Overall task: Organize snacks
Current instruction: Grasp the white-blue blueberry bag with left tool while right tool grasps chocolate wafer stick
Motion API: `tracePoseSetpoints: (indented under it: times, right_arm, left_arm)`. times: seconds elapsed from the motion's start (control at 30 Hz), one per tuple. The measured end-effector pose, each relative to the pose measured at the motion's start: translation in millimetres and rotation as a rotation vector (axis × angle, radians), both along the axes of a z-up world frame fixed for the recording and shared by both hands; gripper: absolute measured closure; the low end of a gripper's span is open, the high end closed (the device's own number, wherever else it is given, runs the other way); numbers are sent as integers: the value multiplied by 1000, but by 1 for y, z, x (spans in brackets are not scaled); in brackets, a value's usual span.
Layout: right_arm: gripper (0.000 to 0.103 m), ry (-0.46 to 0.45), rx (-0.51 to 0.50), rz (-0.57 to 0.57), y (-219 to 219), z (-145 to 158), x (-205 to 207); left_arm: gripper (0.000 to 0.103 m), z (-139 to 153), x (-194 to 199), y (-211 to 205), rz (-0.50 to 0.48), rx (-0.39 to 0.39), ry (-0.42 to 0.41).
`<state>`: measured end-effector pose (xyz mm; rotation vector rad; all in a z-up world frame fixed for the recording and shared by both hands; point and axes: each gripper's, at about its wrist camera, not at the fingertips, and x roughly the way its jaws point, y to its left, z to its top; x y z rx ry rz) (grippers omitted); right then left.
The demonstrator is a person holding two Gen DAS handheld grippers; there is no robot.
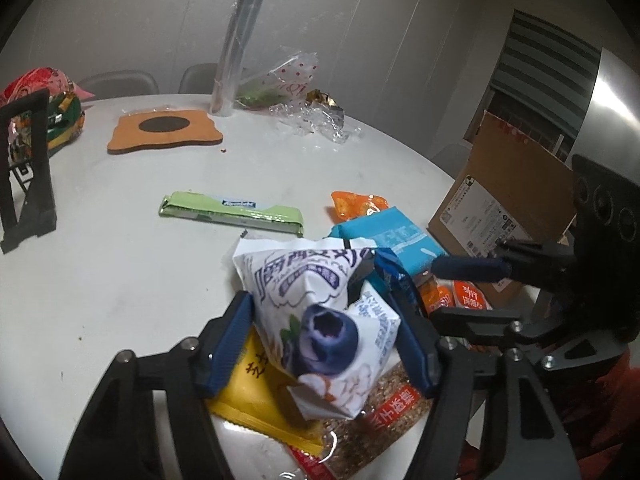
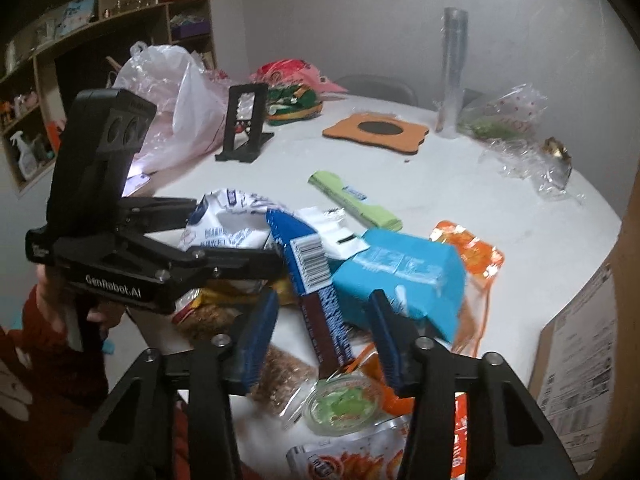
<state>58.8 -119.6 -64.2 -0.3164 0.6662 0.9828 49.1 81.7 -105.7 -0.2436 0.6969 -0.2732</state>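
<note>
My left gripper (image 1: pixel 324 336) is shut on a white blueberry snack bag (image 1: pixel 320 320), held above the snack pile; it also shows in the right wrist view (image 2: pixel 228 220). My right gripper (image 2: pixel 324 336) is open around a blue-and-brown bar (image 2: pixel 320 296), its pads apart from the wrapper. A teal pack (image 2: pixel 400 276), an orange pouch (image 2: pixel 468 244), a yellow packet (image 1: pixel 256 396) and a grain bar (image 1: pixel 384 412) lie in the pile. A green bar (image 1: pixel 232 214) lies alone on the white table (image 1: pixel 120 280).
A cardboard box (image 1: pixel 504 196) stands at the table's right edge. A black stand (image 1: pixel 28 172), an orange coaster (image 1: pixel 164 130), a clear roll (image 1: pixel 238 48), crumpled cellophane (image 1: pixel 316 120) and a snack heap (image 1: pixel 56 116) sit farther back. A plastic bag (image 2: pixel 176 104) lies at the left.
</note>
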Motion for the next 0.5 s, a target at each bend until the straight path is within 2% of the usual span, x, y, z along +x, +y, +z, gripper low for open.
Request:
tracePoseSetpoints:
  times: [0.1,0.27,0.43,0.47,0.5]
  right_arm:
    - [71,29,-22,6,2,-8,3]
    - [71,99,-27,23,5,-19,15]
    - [71,128,-48,57,12,-23,22]
    - [73,126,-54,59,13,-23,22]
    - [80,121,-65,60,15,-23,22]
  left_arm:
    - [40,-1,-2,2,0,-5,0]
    - [46,-2,-5,4,2,-18,-4]
    - [59,0,-8,8,10,-25,-14]
    - [60,0,-8,8,16,-24,-15]
    - [62,1,-8,9,20,-22,-16]
